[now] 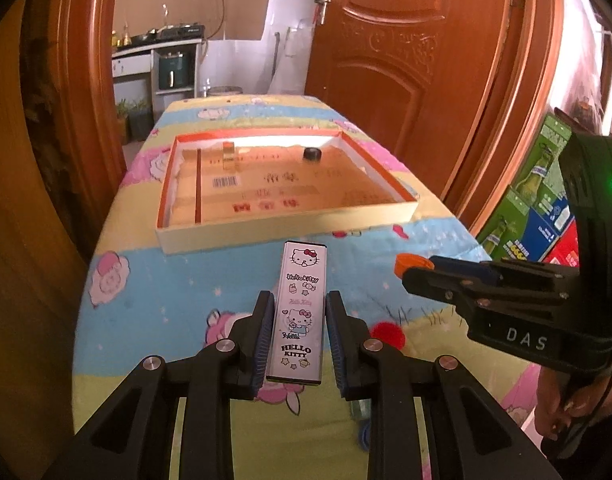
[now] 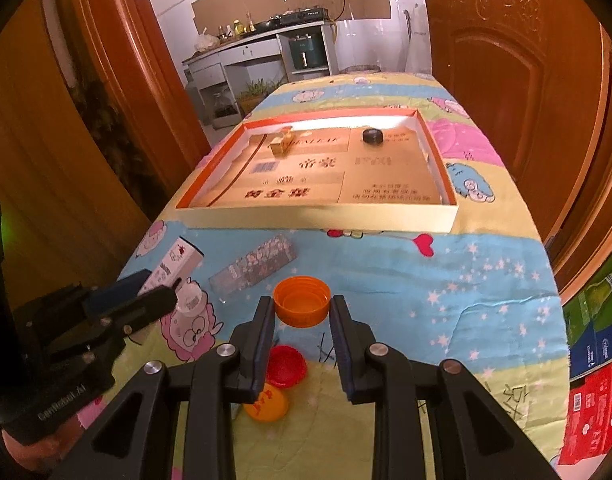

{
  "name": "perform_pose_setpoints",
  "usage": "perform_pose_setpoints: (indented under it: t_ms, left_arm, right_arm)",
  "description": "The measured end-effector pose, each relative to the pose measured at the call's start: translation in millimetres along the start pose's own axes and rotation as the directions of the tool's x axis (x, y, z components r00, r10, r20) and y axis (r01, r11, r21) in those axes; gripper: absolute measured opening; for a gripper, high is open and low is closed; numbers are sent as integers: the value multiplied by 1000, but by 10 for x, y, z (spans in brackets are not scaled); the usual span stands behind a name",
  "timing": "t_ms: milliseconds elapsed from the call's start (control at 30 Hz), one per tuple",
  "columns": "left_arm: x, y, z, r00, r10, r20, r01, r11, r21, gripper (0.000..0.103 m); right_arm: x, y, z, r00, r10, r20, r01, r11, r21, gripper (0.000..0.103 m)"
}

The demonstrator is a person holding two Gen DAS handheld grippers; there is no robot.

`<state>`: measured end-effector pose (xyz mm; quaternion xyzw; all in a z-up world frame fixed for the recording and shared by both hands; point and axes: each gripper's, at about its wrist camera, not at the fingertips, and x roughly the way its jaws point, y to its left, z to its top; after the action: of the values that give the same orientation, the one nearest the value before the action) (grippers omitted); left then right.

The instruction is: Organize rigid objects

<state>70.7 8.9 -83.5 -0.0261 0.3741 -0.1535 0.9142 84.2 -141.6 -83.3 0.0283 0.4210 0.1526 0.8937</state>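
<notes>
My left gripper (image 1: 299,304) is shut on a white Hello Kitty box (image 1: 301,308), held above the table and pointing at the shallow orange-rimmed tray (image 1: 285,236). My right gripper (image 2: 301,308) is shut on an orange bottle cap (image 2: 301,300), held open side up above the table. The tray (image 2: 314,220) holds a small gold box (image 2: 282,145) at its far left and a black cap (image 2: 373,136) at its far right. On the cloth lie a dark floral box (image 2: 253,266), a red cap (image 2: 285,366), a yellow-orange cap (image 2: 265,404) and a clear cap (image 2: 191,300).
The table wears a cartoon-print cloth (image 2: 466,280). A wooden door (image 1: 406,60) stands to the right, a door frame (image 1: 85,80) to the left. Drink cartons (image 1: 538,208) are stacked on the floor at the right. A kitchen counter (image 2: 265,40) lies beyond.
</notes>
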Motion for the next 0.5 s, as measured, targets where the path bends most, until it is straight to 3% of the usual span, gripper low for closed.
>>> perform_pose_setpoints:
  t_ms: [500]
  left_arm:
    - [-31,18,467,999,19,48,-19,1000,11,27]
  right_arm:
    - [-115,-41,305,998,-3,59,5,1000,-28,29]
